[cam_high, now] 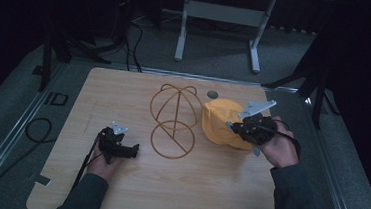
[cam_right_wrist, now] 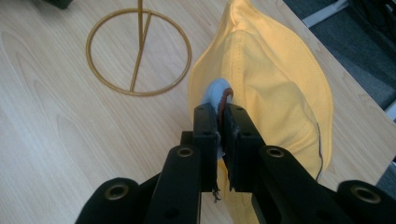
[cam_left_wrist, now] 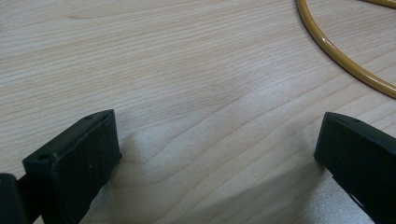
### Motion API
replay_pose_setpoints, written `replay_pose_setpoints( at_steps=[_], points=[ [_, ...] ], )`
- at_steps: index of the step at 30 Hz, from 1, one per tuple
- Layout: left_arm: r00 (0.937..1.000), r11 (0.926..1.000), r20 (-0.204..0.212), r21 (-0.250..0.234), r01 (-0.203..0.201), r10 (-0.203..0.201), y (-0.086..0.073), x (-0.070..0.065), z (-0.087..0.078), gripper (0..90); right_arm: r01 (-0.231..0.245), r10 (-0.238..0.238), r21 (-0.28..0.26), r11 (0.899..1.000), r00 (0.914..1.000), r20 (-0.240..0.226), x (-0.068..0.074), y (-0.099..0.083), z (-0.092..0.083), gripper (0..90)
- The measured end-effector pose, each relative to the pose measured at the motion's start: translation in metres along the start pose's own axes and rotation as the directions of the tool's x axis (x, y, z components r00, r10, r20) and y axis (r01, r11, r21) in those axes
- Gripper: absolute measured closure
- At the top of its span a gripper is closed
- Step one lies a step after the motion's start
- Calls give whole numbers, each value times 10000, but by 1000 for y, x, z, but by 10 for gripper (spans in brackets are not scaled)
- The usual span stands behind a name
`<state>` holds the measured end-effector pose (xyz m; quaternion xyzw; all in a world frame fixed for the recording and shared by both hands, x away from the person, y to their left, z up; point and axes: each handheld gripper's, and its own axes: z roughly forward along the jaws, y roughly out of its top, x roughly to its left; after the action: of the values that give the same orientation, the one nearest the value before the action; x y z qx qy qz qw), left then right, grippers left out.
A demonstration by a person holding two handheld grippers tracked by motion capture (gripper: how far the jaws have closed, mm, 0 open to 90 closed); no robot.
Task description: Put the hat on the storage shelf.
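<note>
- Two claws work over a pale wooden bench whose far edge and right edge lie close to the things on it, while the near half is bare wood with room to move.
- Left claw rests low at the near left, its jaws standing wide apart with nothing but wood grain between them; a curve of the stand's ring crosses the far right corner of the left gripper view.
- Right claw has its jaws pressed together on the edge of a yellow cap, pinching a fold where a grey-blue lining and a dark brown trim show.
- That cap sits at the right of the bench, just beside the wire stand and near the right edge; whether the two touch I cannot tell.
- Cap cloth is soft, matte, stitched in seams, and bulges in a rounded dome.
- Wire stand is thin, glossy, mustard-coloured rod: a flat ring at the base, a straight upright and a domed cage on top.
- One small grey disc lies by the far edge, behind the cap.
</note>
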<state>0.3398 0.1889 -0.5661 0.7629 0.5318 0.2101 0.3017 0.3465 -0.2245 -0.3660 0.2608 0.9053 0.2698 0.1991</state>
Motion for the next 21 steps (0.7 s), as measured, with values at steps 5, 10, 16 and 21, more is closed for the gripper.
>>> replay_pose_setpoints(
  at_steps=[5, 10, 16, 21],
  points=[
    [10000, 10000, 1, -22, 26, -26, 0, 0, 0, 1, -66, 63, -137, 9999, 9997, -225, -4, 9, 12, 839],
    [10000, 10000, 2, -27, 35, -35, 0, 0, 0, 1, -299, 293, -145, 9994, 9987, -429, -9, 15, 30, 837],
    [10000, 10000, -10, -25, 1, -1, 0, 0, 0, 1, -548, 547, -2, 9985, 9965, -631, -11, 20, 49, 833],
    [10000, 10000, -11, -25, 0, 0, 0, 0, 0, 1, -499, 530, 446, 9978, 9961, -707, -11, 20, 58, 829]
  ],
)
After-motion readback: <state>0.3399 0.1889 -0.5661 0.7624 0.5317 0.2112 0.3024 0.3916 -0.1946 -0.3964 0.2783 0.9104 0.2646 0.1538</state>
